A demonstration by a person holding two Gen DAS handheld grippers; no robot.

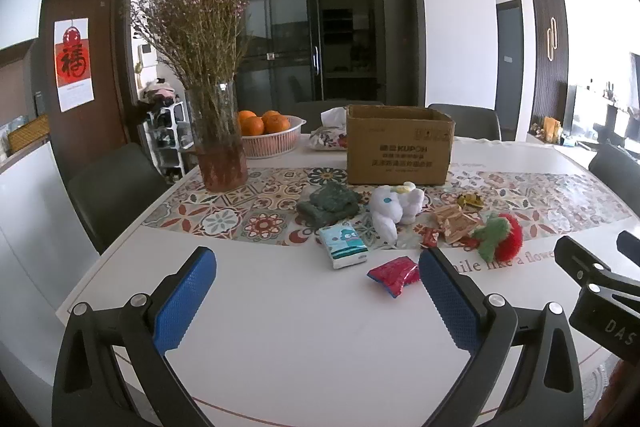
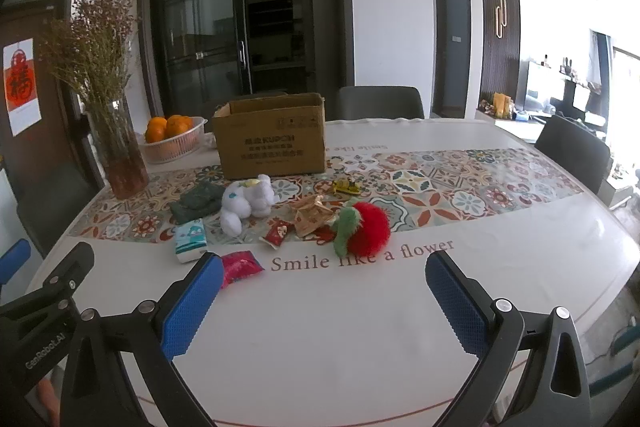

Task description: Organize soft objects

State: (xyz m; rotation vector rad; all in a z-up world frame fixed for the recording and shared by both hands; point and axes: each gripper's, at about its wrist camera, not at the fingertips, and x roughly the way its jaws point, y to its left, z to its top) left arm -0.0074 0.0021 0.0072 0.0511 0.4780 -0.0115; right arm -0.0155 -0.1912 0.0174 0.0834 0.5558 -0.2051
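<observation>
The cardboard box (image 1: pixel 400 151) hides its own inside and part of the tissue box (image 1: pixel 328 137) behind it at the surface's (image 1: pixel 300 327) far edge. The red pouch (image 2: pixel 238 267) is partly covered by the right hand-held gripper's (image 2: pixel 324 301) finger. Small wrappers (image 2: pixel 312 217) are too small to read.

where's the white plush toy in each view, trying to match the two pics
Left wrist view: the white plush toy lies right of centre, in front of the brown cardboard box.
Right wrist view: the toy lies left of centre, below the same box.
Shared landmark: the cardboard box, just behind the toy.
</observation>
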